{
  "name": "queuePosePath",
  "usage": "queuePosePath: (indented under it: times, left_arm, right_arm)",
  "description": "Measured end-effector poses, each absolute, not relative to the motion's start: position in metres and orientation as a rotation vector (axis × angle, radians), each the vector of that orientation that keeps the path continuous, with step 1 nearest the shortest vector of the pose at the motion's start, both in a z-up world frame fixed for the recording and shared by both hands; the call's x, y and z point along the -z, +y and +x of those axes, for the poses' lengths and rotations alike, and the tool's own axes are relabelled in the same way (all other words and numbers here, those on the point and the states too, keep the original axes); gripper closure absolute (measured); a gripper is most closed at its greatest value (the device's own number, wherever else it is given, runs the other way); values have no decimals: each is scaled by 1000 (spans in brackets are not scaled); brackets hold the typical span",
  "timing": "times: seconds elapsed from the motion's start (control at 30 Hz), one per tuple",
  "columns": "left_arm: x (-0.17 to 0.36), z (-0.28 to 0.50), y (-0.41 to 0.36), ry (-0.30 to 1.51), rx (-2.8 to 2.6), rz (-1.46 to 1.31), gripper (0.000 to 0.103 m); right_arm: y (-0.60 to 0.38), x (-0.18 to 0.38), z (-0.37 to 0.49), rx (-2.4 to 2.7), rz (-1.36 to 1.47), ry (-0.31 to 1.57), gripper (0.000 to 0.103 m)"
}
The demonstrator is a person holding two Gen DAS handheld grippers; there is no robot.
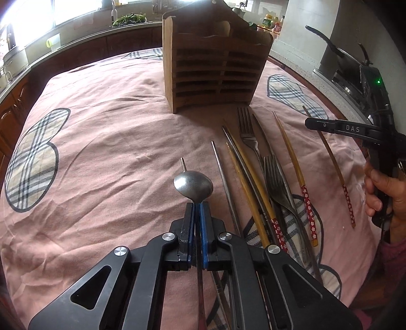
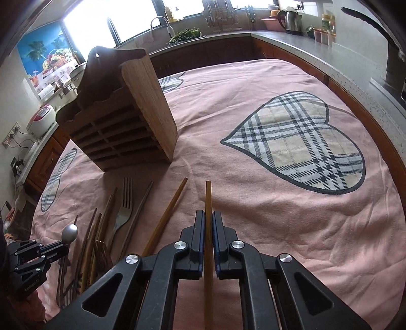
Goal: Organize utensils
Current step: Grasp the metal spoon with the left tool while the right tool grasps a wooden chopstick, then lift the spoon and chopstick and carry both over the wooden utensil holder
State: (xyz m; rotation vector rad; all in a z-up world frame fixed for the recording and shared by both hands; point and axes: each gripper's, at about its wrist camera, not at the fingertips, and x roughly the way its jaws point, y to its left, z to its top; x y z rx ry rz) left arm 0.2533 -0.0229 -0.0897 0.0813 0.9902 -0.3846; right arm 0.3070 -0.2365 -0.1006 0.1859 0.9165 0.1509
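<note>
My left gripper (image 1: 197, 206) is shut on a metal spoon (image 1: 193, 186), bowl forward, held above the pink cloth. It also shows in the right wrist view (image 2: 66, 245) at the lower left. My right gripper (image 2: 208, 215) is shut on a wooden chopstick (image 2: 208, 200) that points forward; it shows in the left wrist view (image 1: 308, 123) at the right. A wooden slotted utensil holder (image 1: 215, 68) stands at the table's far middle; it also shows in the right wrist view (image 2: 121, 121). Forks (image 1: 247, 132), metal chopsticks (image 1: 223, 172) and wooden chopsticks (image 1: 291, 162) lie loose between the grippers.
The table wears a pink cloth (image 2: 253, 203) with plaid heart patches (image 2: 304, 144). A kitchen counter (image 2: 330, 50) with a kettle (image 2: 290, 21) and jars runs behind and to the right. A sink with greens (image 2: 185, 34) lies at the back.
</note>
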Motion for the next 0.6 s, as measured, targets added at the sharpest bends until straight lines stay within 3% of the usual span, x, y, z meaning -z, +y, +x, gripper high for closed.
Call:
queuePosePath:
  times: [0.6]
  left_arm:
    - [30, 224, 11, 803, 375, -73, 99]
  right_arm:
    - [-206, 34, 262, -253, 210, 754, 97]
